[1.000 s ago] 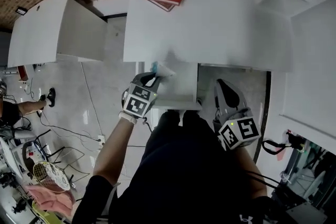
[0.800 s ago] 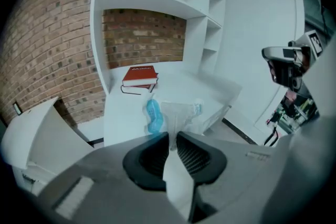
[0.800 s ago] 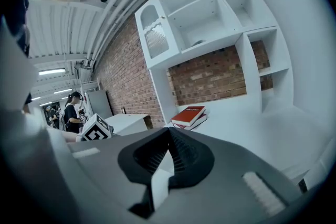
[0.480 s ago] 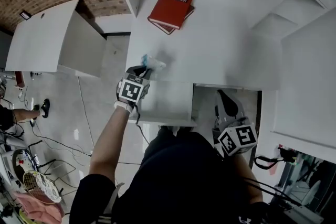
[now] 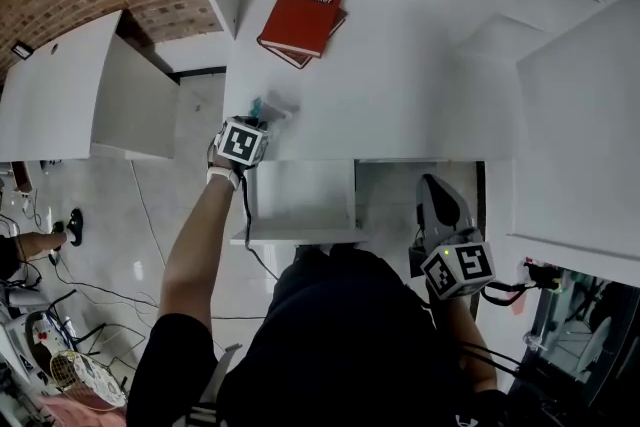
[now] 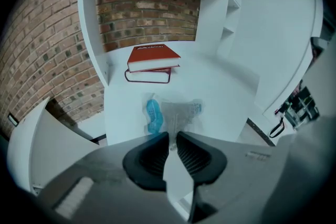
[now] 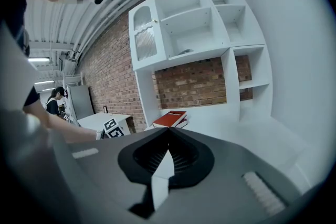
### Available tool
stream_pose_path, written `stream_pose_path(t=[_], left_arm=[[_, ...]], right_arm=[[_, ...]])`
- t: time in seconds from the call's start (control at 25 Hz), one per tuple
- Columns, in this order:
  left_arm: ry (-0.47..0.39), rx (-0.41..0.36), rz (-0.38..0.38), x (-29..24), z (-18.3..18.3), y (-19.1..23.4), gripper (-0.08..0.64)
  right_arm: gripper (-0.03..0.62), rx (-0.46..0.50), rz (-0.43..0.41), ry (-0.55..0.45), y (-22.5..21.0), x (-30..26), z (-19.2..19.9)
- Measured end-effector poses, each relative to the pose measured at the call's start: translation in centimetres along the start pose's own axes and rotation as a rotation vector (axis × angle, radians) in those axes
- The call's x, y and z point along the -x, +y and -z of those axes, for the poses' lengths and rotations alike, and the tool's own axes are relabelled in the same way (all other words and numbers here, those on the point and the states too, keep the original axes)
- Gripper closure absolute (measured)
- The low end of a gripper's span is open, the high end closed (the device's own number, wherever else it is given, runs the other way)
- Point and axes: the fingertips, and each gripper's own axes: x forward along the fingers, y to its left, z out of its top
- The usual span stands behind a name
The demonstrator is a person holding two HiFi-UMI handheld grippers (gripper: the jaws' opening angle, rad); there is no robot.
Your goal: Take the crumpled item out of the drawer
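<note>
Clear plastic with a blue patch, the wrapper [image 6: 176, 113] is already out of the drawer [image 5: 300, 205]. It is at the desk [image 5: 400, 85] top, at about 11 o'clock from the open drawer and at 6 o'clock from the red book [image 5: 300, 0]. The left gripper [image 6: 169, 139] has its jaws pressed together on the wrapper's near edge. Whether the wrapper rests on the desk or hangs just above it cannot be told. The right gripper [image 7: 168, 131] is closed on nothing, low at 4 o'clock from the drawer. The taking-out looks done. What seems left is to let go, and perhaps to push the drawer shut.

Against the frame a second ago, the left gripper and wrapper have moved from over the drawer toward 12 o'clock, onto the desk and nearer the book. The right gripper has barely shifted.
</note>
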Motion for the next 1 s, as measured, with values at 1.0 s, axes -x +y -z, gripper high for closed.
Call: stream_pose_path(t=[1.0], left_arm=[[-0.155,0.015,0.033,1.5,-3.2,-2.1,0.39]], right_arm=[[0.589,-0.044,0.023,0.0,0.8,0.6,1.2]])
